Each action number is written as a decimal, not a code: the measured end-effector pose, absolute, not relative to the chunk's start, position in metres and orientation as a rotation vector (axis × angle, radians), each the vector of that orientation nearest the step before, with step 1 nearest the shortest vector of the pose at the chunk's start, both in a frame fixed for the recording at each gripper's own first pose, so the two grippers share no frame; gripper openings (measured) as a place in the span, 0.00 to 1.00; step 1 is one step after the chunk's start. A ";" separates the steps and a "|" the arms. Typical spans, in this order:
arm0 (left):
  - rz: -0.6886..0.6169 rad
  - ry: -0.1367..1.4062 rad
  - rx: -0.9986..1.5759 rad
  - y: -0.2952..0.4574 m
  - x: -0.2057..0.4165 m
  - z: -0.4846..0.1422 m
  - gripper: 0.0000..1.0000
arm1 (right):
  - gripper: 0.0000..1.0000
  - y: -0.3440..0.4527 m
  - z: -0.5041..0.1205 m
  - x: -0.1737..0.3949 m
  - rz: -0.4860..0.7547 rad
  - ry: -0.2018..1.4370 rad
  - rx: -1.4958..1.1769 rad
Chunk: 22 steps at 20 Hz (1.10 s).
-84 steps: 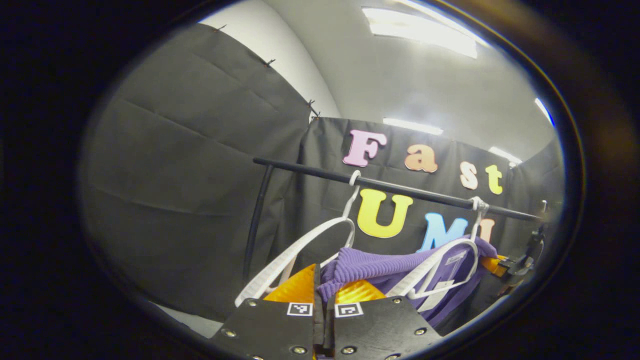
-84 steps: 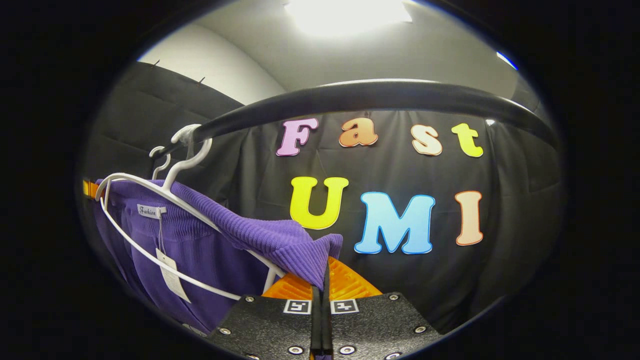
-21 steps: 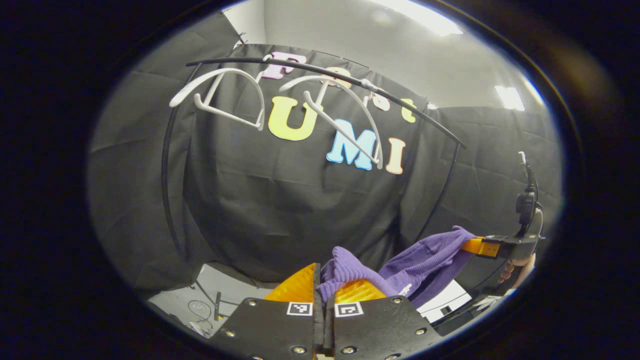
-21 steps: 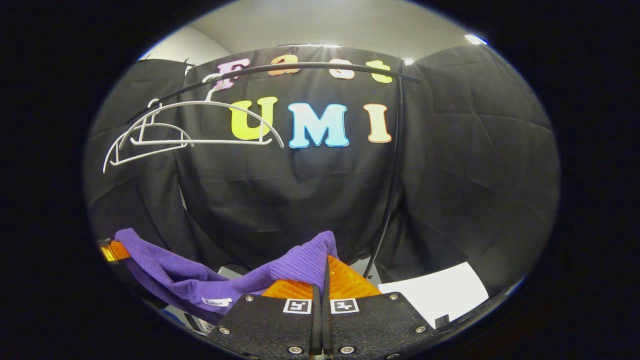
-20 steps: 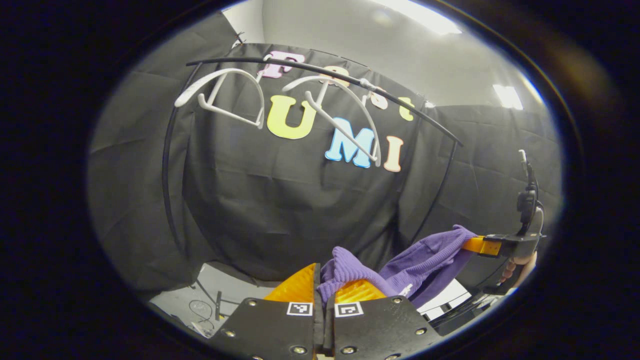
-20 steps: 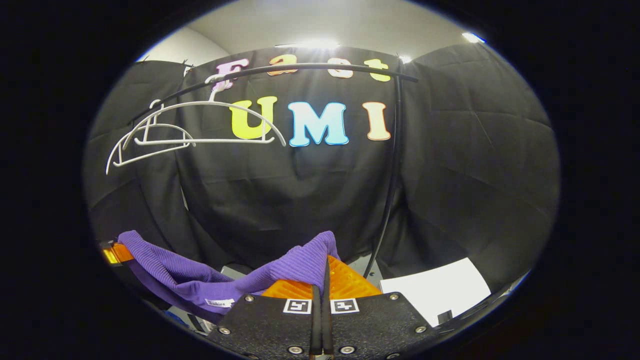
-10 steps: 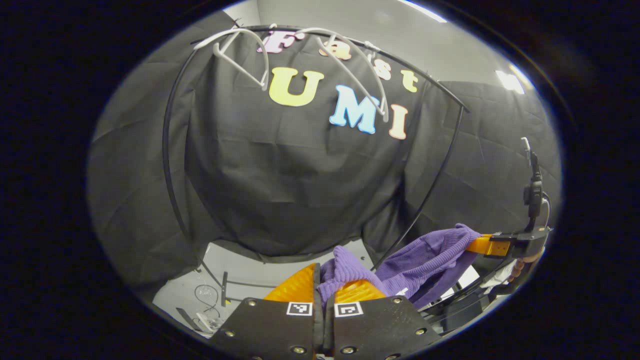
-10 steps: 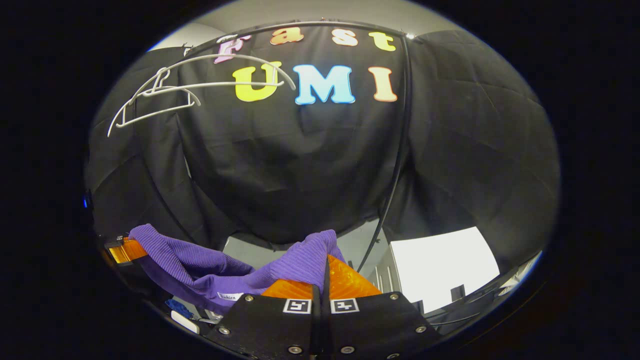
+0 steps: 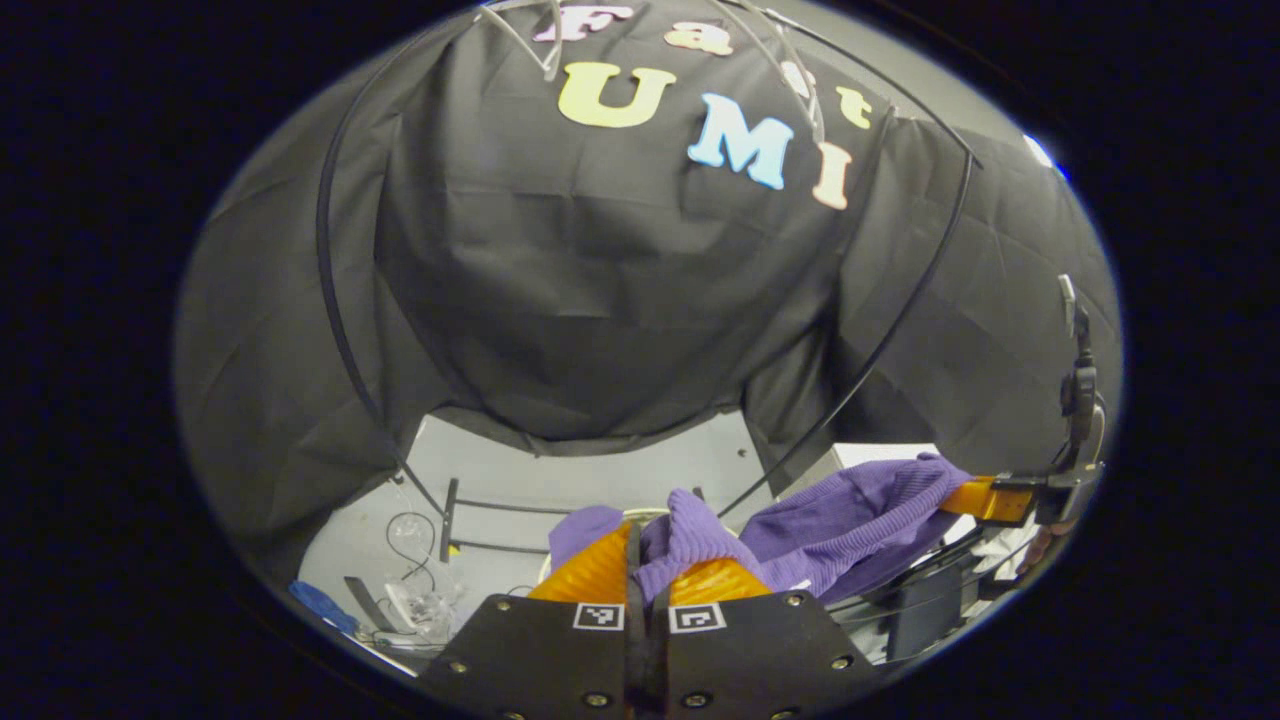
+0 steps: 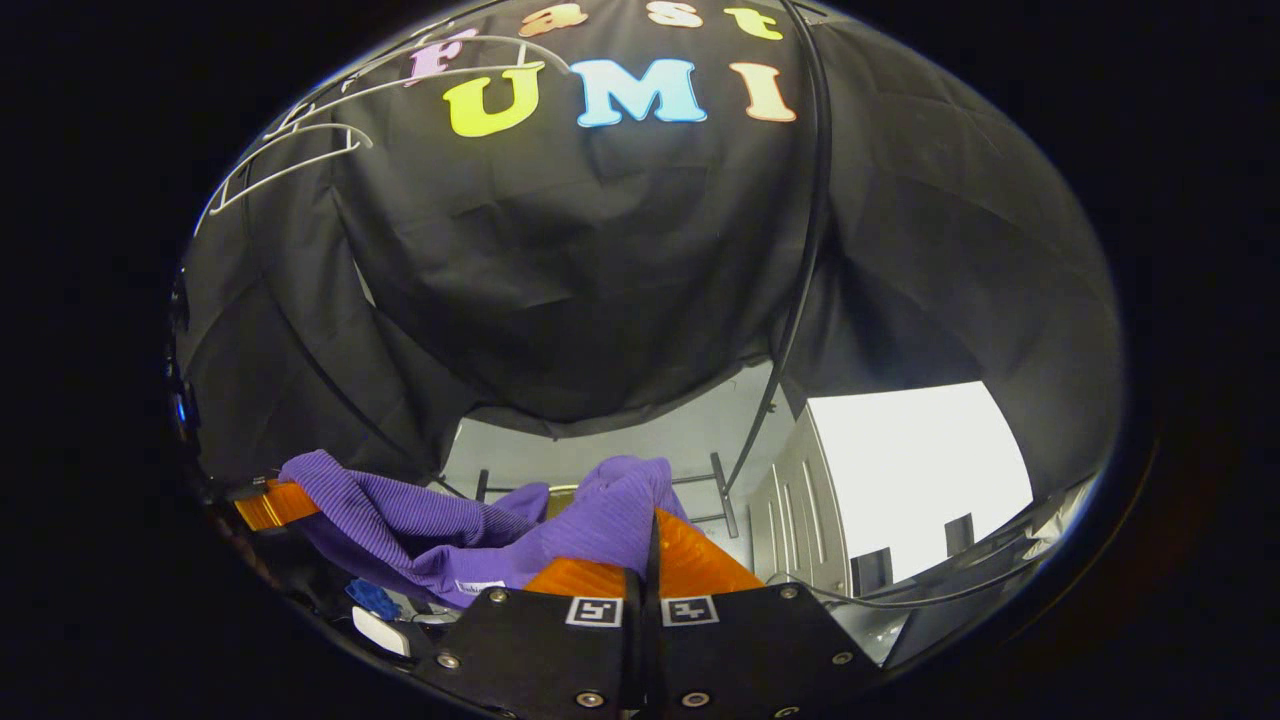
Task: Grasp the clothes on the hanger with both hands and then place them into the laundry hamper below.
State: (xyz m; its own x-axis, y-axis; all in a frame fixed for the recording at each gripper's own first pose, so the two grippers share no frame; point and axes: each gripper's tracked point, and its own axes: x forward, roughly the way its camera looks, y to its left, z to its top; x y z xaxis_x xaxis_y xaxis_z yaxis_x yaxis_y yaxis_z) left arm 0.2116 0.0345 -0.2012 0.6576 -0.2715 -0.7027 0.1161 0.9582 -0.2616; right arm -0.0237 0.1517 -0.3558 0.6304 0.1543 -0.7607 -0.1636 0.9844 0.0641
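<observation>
Your left gripper [image 9: 640, 560] is clamped tight on one end of the sweater [image 9: 850, 510], both fingers pinching a fold. Your right gripper [image 10: 648, 560] pinches the other end just as tightly. The sweater sags between them, well below the hangers [image 10: 300, 160]. The right gripper view also shows a white cabinet [image 10: 900, 470] beside the sweater; the left gripper view shows cables [image 9: 410, 525] on the floor [image 9: 600, 470].

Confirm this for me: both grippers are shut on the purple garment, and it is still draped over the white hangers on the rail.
Not quite. Both grippers are shut on the purple garment, but it is off the white hangers: the right gripper view shows them bare on the rail, high above. The garment hangs between the left gripper and right gripper, low near the floor.
</observation>
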 end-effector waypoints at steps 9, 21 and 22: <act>-0.195 0.901 -0.151 0.039 0.207 -0.224 0.01 | 0.01 0.145 -0.413 -0.029 0.150 0.974 -0.010; -0.209 0.921 -0.145 0.038 0.204 -0.228 0.01 | 0.03 0.148 -0.427 -0.035 0.209 1.008 -0.019; -0.207 0.924 -0.143 0.039 0.203 -0.228 0.00 | 0.03 0.148 -0.427 -0.036 0.213 1.011 -0.018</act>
State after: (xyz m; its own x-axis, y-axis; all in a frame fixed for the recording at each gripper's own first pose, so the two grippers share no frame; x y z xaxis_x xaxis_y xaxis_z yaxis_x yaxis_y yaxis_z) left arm 0.2030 0.0388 -0.2276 0.5845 -0.2381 -0.7756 0.1156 0.9707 -0.2108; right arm -0.0361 0.1483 -0.4272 0.5125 0.1687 -0.8420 -0.1849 0.9792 0.0836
